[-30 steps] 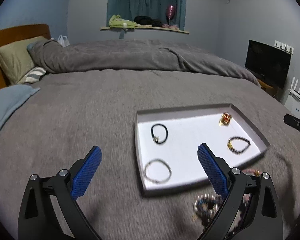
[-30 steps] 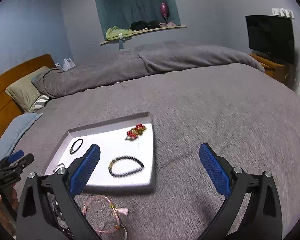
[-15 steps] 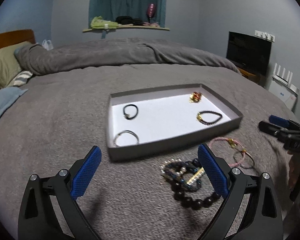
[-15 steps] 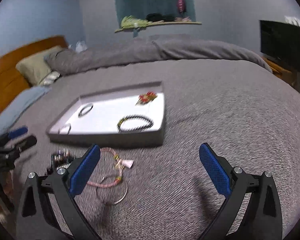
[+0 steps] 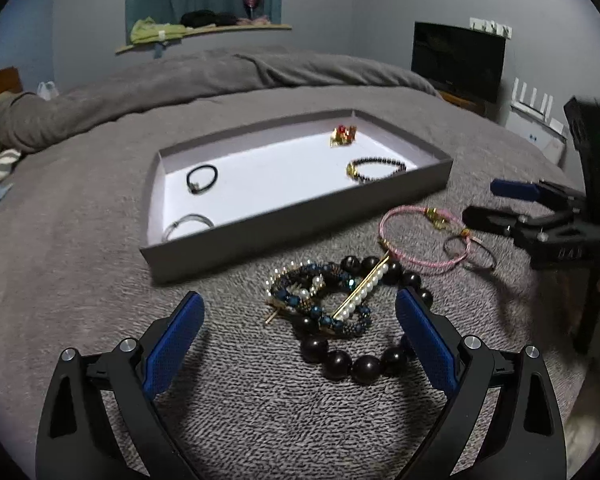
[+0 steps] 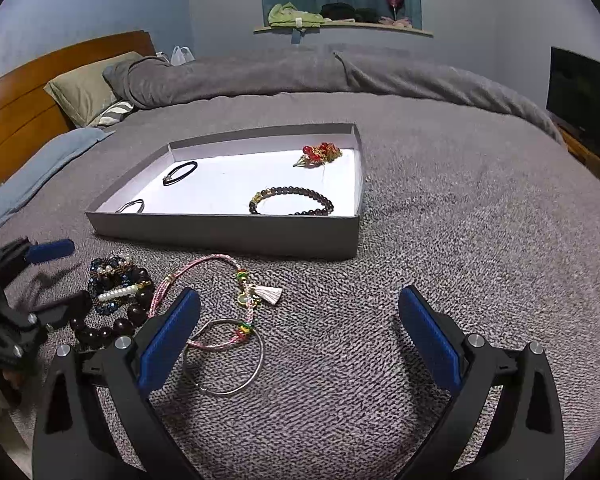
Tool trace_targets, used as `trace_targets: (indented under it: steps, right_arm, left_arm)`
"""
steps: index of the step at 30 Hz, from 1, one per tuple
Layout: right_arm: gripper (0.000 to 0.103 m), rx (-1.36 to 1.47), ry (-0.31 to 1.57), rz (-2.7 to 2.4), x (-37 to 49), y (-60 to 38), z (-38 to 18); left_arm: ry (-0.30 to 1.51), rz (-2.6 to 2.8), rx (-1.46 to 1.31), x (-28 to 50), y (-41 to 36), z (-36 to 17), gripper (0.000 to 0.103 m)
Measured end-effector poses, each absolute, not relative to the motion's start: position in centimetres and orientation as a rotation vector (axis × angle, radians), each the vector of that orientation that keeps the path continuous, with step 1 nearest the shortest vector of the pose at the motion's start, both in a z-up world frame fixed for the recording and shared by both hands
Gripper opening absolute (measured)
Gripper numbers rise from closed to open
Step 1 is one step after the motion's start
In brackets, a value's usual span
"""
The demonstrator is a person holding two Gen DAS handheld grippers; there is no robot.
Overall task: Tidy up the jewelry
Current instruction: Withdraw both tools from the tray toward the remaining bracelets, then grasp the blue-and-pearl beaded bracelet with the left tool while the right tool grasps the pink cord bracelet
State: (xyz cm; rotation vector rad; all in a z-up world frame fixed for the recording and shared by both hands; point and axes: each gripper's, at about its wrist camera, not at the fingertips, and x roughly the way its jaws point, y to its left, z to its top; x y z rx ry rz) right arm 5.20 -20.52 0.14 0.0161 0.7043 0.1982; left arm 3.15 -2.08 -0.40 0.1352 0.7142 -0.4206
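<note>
A grey tray point(image 5: 300, 222) with a white floor lies on the bed; it also shows in the right wrist view point(image 6: 228, 230). In it lie a black cord bracelet point(image 5: 202, 178), a thin silver bangle point(image 5: 188, 224), a dark bead bracelet point(image 6: 292, 200) and a red-and-gold ornament point(image 6: 320, 153). In front of the tray lies a heap of dark beads, blue beads and a pearl clip point(image 5: 340, 300), a pink cord bracelet point(image 6: 204, 280) and a silver bangle point(image 6: 224, 356). My left gripper point(image 5: 300, 328) is open just before the heap. My right gripper point(image 6: 300, 328) is open, with the silver bangle by its left finger.
The grey blanket point(image 6: 460, 240) covers the bed. Pillows point(image 6: 84, 88) and a wooden headboard point(image 6: 16, 108) are at the left. A black screen point(image 5: 458, 60) stands on a cabinet at the right. A window shelf point(image 6: 340, 28) holds clothes.
Both grippers have pulled back and lowered toward the near side of the tray. The loose jewelry in front of the tray has come into full view. Both stay open.
</note>
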Motion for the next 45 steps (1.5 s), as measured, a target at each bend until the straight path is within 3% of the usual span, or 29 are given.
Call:
trace_targets:
  steps: [7,10,13,29,34,36,43,45]
  right_arm:
    - [0.098,0.033,0.712,0.203,5.2,-21.0,0.1]
    - [0.098,0.034,0.71,0.202,5.2,-21.0,0.1]
    - [0.098,0.025,0.705,0.204,5.0,-20.8,0.2]
    - [0.098,0.003,0.703,0.209,5.1,-20.2,0.1]
    - [0.098,-0.011,0.699,0.212,5.0,-20.0,0.1]
    - [0.098,-0.024,0.697,0.211,4.9,-19.7,0.1]
    - [0.084,-0.062,0.688,0.225,4.6,-19.0,0.1]
    - [0.084,-0.066,0.692,0.225,4.7,-19.0,0.1]
  left_arm:
    - [0.728,-0.443,0.05,3.6,-0.9,0.0,0.091]
    - [0.747,-0.466,0.055,3.8,-1.3,-0.1,0.066]
    - [0.764,-0.485,0.032,3.9,-1.2,-0.1,0.054]
    - [0.782,-0.477,0.004,4.7,-0.9,-0.4,0.019]
    - [0.77,-0.487,0.019,4.5,-0.9,-0.3,0.017]
    - [0.76,-0.498,0.03,4.3,-1.1,-0.2,0.007]
    - [0.66,-0.53,0.028,3.1,-0.9,1.9,0.008]
    - [0.663,-0.53,0.026,3.1,-0.8,2.1,0.008]
